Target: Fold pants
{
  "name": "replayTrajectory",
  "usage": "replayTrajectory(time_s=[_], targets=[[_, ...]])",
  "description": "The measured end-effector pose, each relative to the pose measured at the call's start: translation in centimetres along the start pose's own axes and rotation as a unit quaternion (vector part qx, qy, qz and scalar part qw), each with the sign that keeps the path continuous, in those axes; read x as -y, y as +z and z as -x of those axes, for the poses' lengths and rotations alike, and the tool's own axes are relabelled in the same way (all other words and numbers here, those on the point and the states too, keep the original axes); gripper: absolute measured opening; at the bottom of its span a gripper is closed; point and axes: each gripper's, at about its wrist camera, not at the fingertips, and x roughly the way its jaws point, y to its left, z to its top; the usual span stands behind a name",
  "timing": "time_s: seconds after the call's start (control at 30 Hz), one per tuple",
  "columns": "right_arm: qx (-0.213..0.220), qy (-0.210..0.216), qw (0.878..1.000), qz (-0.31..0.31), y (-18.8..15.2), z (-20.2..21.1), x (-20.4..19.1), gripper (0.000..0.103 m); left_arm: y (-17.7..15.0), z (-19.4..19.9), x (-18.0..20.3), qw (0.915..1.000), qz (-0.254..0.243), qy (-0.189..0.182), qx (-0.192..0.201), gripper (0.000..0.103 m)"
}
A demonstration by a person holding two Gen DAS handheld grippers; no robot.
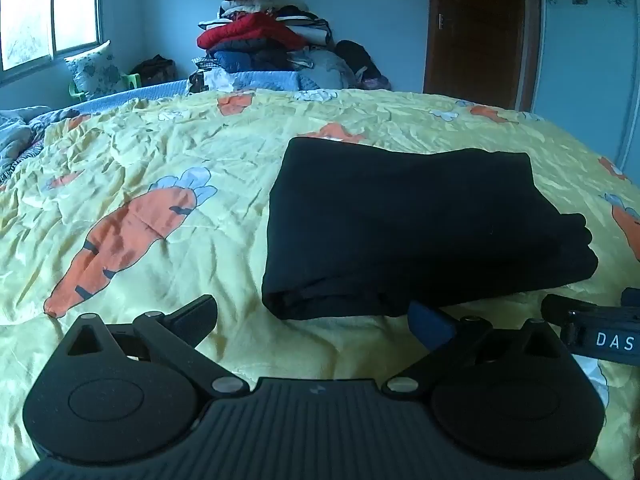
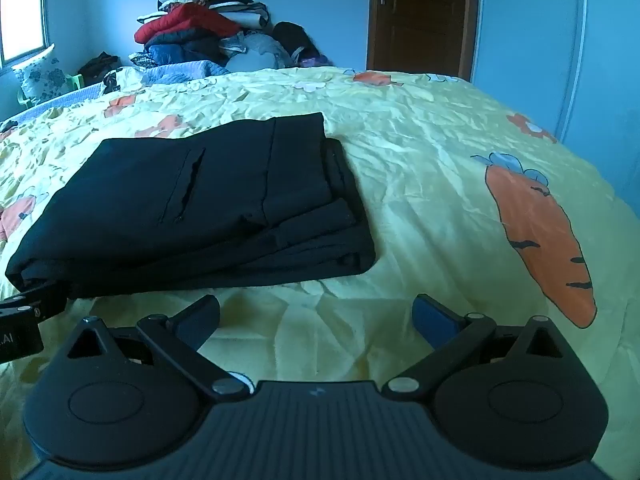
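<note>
Currently the black pants (image 2: 188, 204) lie folded on the bed (image 2: 420, 160) — soft, limp, layers prone to sliding. Left tool (image 1: 314, 322) and right tool (image 2: 316, 318) are spread wide, empty. Take hold at the near folded edge — pinch all layers together.

One folded black pants (image 1: 404, 224), two open grippers, left gripper (image 1: 314, 322), right gripper (image 2: 316, 320), one door (image 2: 420, 16)

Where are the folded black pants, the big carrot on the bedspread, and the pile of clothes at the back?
Folded black pants (image 2: 192, 200): right wrist view, top layer near the pocket slit.
Big carrot (image 2: 540, 232): right wrist view, middle of its orange body.
Pile of clothes (image 1: 248, 32): left wrist view, the red garment.
</note>
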Motion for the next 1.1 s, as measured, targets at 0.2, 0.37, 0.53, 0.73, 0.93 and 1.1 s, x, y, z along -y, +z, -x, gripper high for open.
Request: replayTrajectory(time_s=[0.2,0.37,0.53,0.73,0.93,1.1], targets=[[-0.003,0.0,1.0,0.002,0.0,0.0,-0.2,0.103,-0.3,1.0,0.4,0.9995,-0.013,0.012,0.024,0.103],[0.004,0.002,1.0,-0.002,-0.3,0.5,-0.4,0.103,0.1,0.2,0.3,0.9999,-0.008,0.012,0.008,0.103],[0.004,0.004,1.0,-0.003,-0.1,0.2,-0.3,0.103,0.0,0.1,0.3,0.9999,-0.008,0.011,0.007,0.103],[0.004,0.004,1.0,-0.003,-0.1,0.2,-0.3,0.103,0.0,0.1,0.4,0.9999,-0.007,0.011,0.007,0.103],[0.004,0.005,1.0,-0.002,-0.2,0.1,-0.4,0.103,-0.1,0.2,0.4,0.9999,-0.007,0.01,0.008,0.103],[0.005,0.005,1.0,-0.002,-0.2,0.1,-0.4,0.103,0.0,0.2,0.4,0.9999,-0.007,0.01,0.007,0.103]])
